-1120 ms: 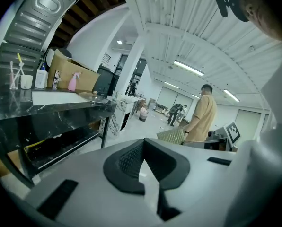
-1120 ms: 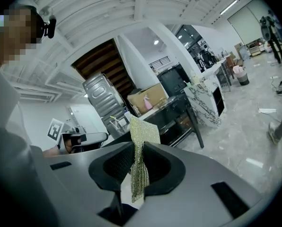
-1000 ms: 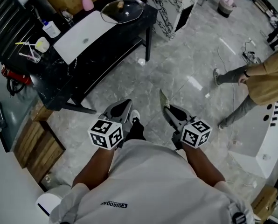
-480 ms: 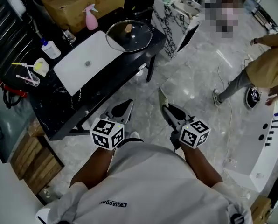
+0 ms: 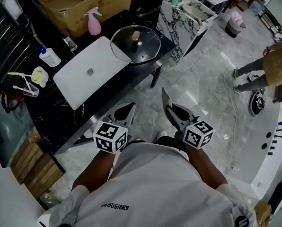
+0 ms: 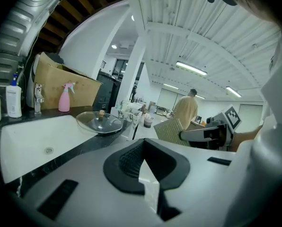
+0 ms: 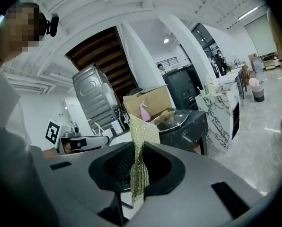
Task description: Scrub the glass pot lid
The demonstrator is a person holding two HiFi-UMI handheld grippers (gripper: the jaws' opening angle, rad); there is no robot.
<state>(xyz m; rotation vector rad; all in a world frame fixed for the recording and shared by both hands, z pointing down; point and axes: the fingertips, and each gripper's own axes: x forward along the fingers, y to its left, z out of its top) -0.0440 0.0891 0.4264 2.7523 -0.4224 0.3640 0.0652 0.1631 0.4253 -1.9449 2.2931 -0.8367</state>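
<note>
The glass pot lid (image 5: 135,44) with a wooden knob lies on the black counter (image 5: 60,110), at the right end of the white sink (image 5: 91,70). It also shows as the lid (image 6: 99,122) in the left gripper view and the lid (image 7: 179,119) in the right gripper view. Both grippers hang over the marble floor, well short of the counter. My left gripper (image 5: 127,109) is shut with nothing in it. My right gripper (image 5: 168,109) is shut on a gold-green mesh scrub cloth (image 7: 140,141), which stands up from the jaws as the cloth (image 5: 165,98).
A pink spray bottle (image 5: 93,21), a cardboard box (image 5: 84,1) and a white soap bottle (image 5: 48,56) stand behind the sink. A marble-patterned cabinet (image 5: 183,13) stands right of the counter. Another person (image 5: 273,65) is at the far right. Wooden slats (image 5: 34,160) lie at lower left.
The counter and lid have come nearer and shifted right and down in the head view. Both grippers keep their pose. The other person has moved toward the right edge.
</note>
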